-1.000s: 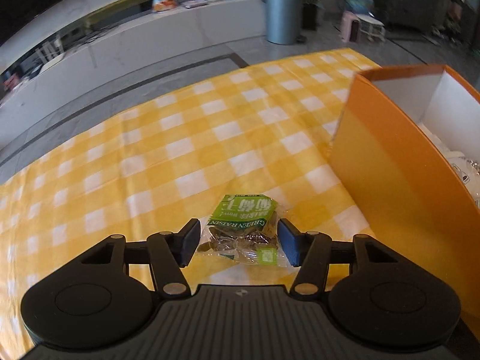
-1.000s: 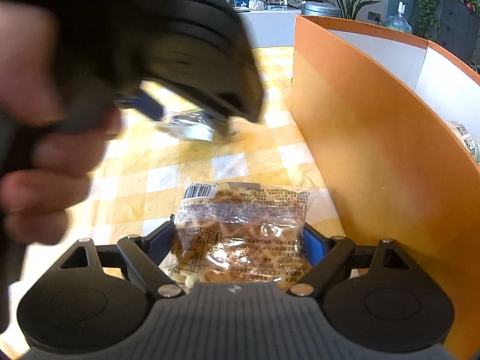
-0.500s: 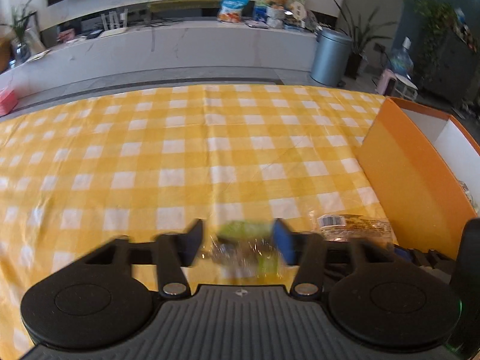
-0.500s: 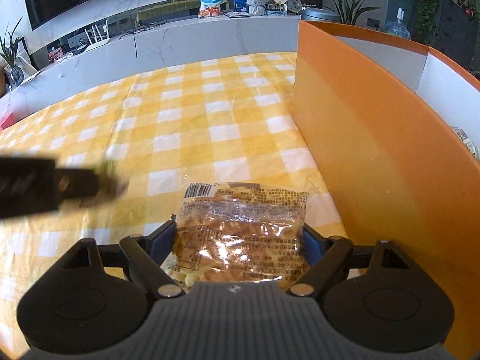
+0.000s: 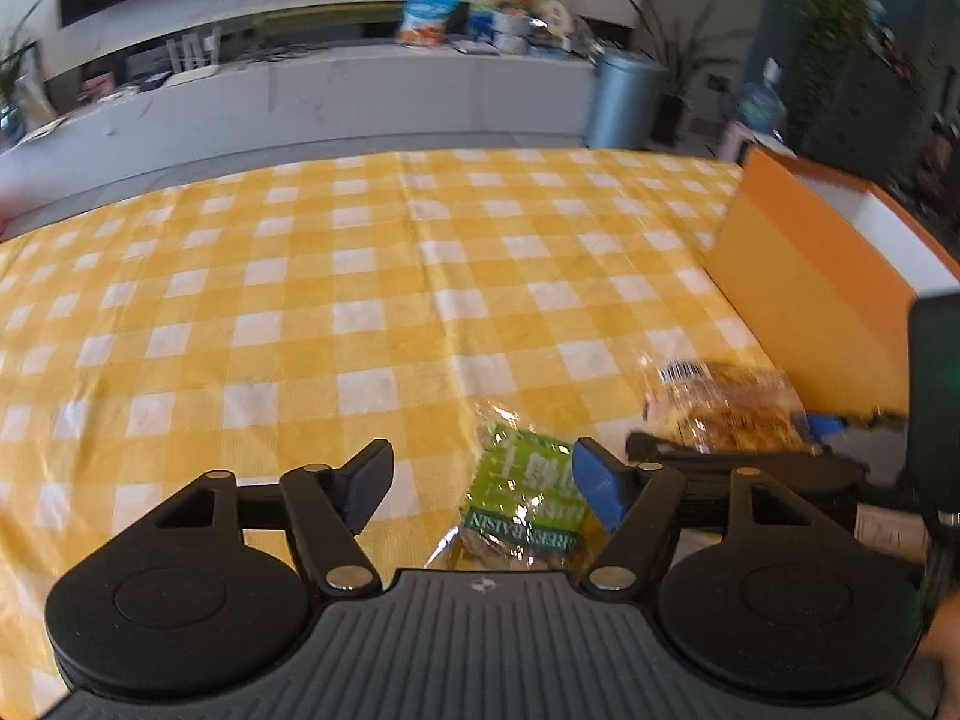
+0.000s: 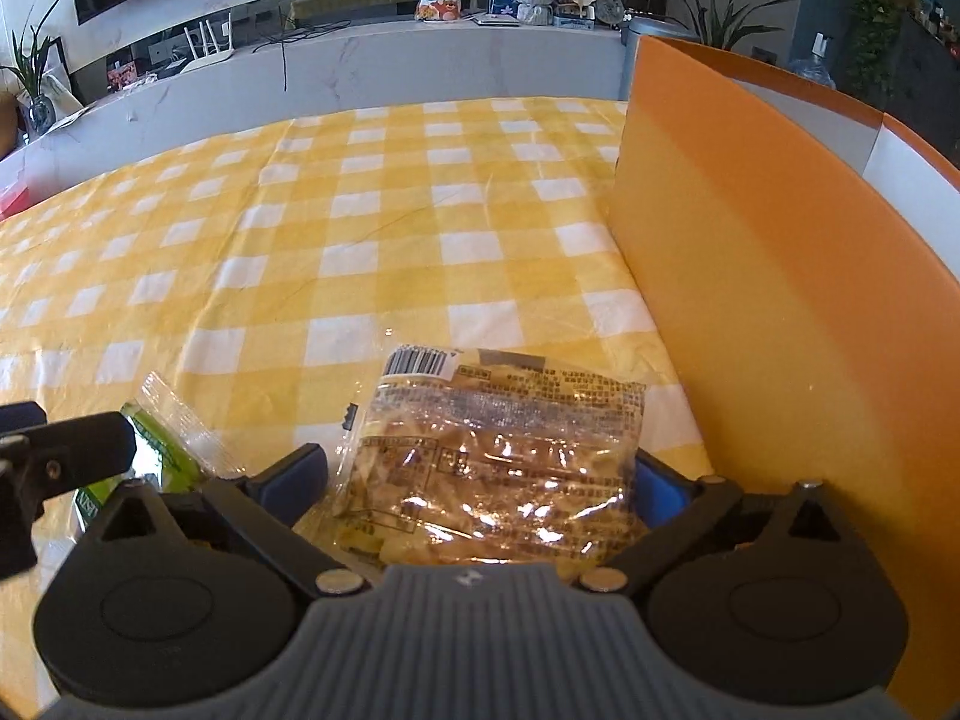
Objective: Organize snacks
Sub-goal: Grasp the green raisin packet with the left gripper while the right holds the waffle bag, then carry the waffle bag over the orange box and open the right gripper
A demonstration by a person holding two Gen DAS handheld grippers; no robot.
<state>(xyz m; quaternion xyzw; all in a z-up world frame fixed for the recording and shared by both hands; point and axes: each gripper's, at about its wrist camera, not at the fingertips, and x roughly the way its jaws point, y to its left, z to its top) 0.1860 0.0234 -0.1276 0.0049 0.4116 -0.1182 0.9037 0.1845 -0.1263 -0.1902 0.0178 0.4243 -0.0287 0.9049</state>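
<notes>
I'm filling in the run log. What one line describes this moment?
left tongs: opening, raisin packet loose between | right tongs: opening, snack bag between | orange box: beside

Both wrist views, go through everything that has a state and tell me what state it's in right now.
Left gripper: open, jaws just widened, not pressing the raisin packet.
Green raisin packet: lying on the tablecloth.
Right gripper: open wide, astride the clear snack bag.
Clear snack bag: flat, sealed.
Orange box: upright, open-topped.
</notes>
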